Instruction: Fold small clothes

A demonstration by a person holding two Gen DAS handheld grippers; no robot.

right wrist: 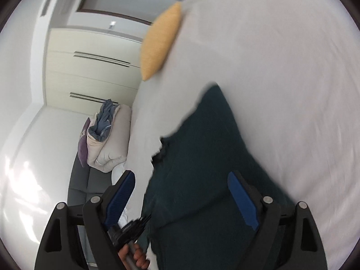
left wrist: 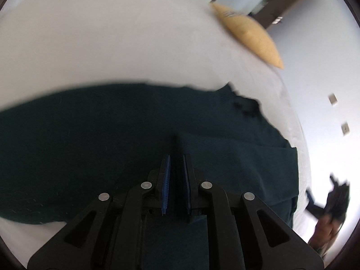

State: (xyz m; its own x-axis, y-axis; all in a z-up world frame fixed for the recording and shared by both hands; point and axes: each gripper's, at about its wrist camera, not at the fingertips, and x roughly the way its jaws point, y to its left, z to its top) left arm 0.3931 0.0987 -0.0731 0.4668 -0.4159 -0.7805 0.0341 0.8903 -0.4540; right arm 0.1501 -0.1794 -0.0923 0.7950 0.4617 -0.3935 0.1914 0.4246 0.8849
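White bed point(left wrist: 112, 45) carries a dark green garment point(left wrist: 90, 146); left gripper point(left wrist: 176, 164) nearly closed on nothing visible, right gripper point(right wrist: 180, 186) wide open: the fold could slump unpinned

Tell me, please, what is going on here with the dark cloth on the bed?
A person is folding a dark green garment spread on a white bed, with a gripper in each hand. The left gripper is nearly shut just above the cloth; whether it pinches fabric is unclear. The right gripper hangs open over the garment's edge, holding nothing. A yellow cushion lies further up.
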